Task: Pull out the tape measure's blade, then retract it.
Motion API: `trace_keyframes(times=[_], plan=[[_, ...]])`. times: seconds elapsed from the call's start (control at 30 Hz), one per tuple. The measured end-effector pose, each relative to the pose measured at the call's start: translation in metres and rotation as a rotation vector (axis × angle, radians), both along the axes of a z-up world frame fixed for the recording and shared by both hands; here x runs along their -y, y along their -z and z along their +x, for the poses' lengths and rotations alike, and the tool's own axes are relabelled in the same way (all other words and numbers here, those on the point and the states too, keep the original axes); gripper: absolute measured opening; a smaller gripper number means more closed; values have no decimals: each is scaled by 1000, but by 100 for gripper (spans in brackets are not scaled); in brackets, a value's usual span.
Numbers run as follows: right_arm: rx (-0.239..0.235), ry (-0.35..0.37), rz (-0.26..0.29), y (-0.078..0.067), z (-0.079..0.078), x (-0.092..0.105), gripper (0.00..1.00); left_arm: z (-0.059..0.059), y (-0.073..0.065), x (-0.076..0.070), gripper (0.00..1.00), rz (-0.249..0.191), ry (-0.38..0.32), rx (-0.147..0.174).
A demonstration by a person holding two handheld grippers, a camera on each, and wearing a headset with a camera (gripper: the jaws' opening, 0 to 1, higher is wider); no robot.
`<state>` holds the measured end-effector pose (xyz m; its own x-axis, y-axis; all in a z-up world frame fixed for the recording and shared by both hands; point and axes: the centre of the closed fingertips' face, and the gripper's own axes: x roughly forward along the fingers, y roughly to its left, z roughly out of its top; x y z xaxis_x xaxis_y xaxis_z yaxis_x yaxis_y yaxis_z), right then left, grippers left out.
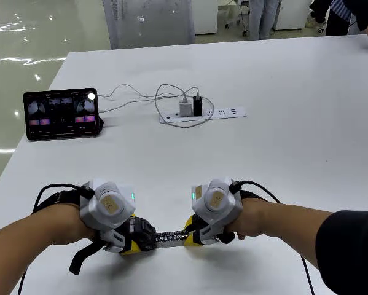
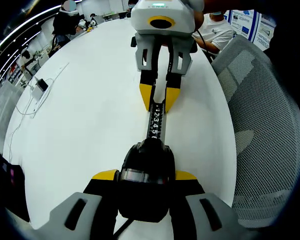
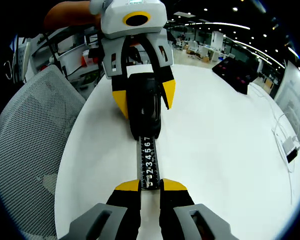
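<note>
At lower centre, your left claw [image 1: 136, 239] clamps the black tape measure [image 1: 148, 233]; your right claw [image 1: 190, 238] pinches its blade [image 1: 170, 236] tip.

Grey-white left tool [image 1: 136, 241], matching right tool [image 1: 188, 237], yellow-tipped jaws, black cables [image 1: 48, 187], dark right sleeve [image 1: 349, 249]

The left gripper [image 1: 133, 238] and right gripper [image 1: 192, 237] faced each other, tips close together, hands gripping from behind. Left jaws were closed around the tape measure [image 2: 145, 175]; right jaws pinched its blade [image 3: 148, 162].
</note>
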<state>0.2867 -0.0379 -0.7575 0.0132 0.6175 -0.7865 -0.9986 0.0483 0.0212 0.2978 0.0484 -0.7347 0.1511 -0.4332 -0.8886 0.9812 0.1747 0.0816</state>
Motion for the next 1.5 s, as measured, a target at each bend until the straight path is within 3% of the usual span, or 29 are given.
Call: trace_keyframes(times=[1.5], plan=[[0, 14, -33, 1, 0, 42, 9, 0, 0, 1, 35, -3, -4, 4]])
